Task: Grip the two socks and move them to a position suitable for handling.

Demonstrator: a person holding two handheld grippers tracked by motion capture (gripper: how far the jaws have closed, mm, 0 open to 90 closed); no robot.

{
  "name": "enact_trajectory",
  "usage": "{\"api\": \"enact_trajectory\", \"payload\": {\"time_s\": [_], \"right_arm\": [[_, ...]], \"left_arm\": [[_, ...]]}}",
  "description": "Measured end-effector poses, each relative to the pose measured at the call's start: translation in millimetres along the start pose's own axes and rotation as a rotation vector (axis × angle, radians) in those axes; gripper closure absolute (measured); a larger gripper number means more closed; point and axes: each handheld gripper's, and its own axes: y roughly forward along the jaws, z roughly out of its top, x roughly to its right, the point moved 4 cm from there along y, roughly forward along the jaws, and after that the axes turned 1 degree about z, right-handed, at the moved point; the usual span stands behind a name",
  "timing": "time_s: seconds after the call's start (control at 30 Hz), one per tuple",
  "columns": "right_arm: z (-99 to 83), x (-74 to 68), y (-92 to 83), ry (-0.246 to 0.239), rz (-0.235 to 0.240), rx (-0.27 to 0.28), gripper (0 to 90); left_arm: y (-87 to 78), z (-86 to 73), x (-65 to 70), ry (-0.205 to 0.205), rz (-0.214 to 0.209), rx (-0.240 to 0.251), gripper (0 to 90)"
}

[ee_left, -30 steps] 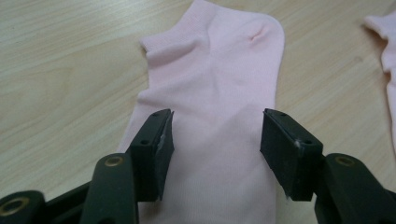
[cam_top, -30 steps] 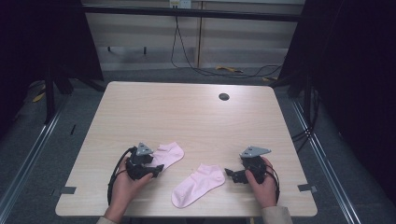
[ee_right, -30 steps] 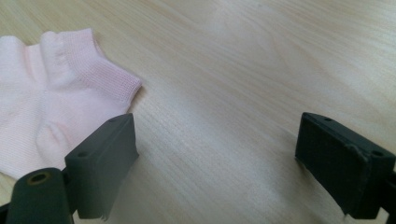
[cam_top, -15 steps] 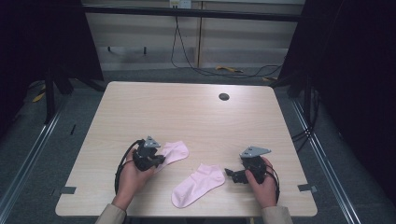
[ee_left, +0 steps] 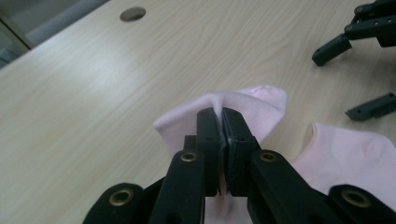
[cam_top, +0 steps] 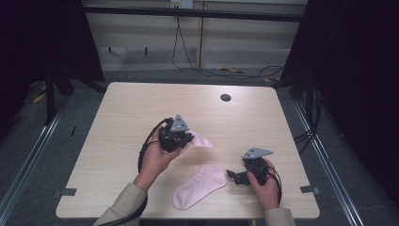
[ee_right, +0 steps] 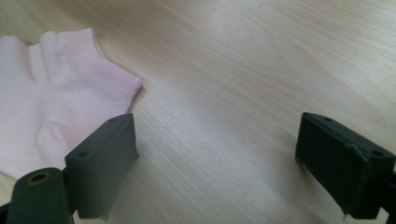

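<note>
I see the left gripper (cam_top: 184,139) near the middle of the worktop (cam_top: 122,117), a little toward the left edge. Its two jaws are pressed together on a fold of the first pink sock (ee_left: 243,105). In the left gripper view the cloth rises in a small ridge between the jaws and spreads out on both sides of them. In the high view this sock (cam_top: 201,140) comes out from the right side of the gripper, and I cannot tell if its far end touches the wood or hangs just above it. My left hand (cam_top: 155,157) holds the gripper from behind, and the black cable makes a loop at its left side.

The second pink sock (cam_top: 200,186) lies flat near the front edge of the worktop, between the two grippers, with its toe toward the front edge and its cuff toward the right. It is apart from the first sock.

The right gripper (cam_top: 235,176) is near the front right corner, held by my right hand (cam_top: 266,186). Its jaws stand wide apart and hold nothing. In the right gripper view the ribbed cuff of the second sock (ee_right: 56,88) is just beside the left jaw, and bare wood is between the jaws.

A round dark hole (cam_top: 225,97) is in the worktop near the far edge.
</note>
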Motion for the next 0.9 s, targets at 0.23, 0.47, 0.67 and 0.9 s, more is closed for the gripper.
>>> {"api": "enact_trajectory", "payload": {"time_s": [0.23, 0.47, 0.67, 0.9], "right_arm": [[-0.1, -0.3, -0.1, 0.000, 0.002, -0.001, 12.1], [0.0, -0.3, 0.0, -0.003, 0.003, 0.000, 12.1], [0.0, -0.3, 0.0, -0.002, 0.003, -0.001, 12.1], [0.0, -0.3, 0.0, -0.003, 0.003, -0.001, 12.1]], "left_arm": [[33.2, -25.2, -1.1, -0.080, 0.005, -0.084, 53.6], [26.7, -54.4, 4.4, -0.187, -0.033, -0.075, 47.3], [22.6, -73.3, 13.9, -0.202, -0.059, -0.094, 57.0], [30.5, -83.7, 4.7, -0.230, -0.039, -0.137, 59.0]]}}
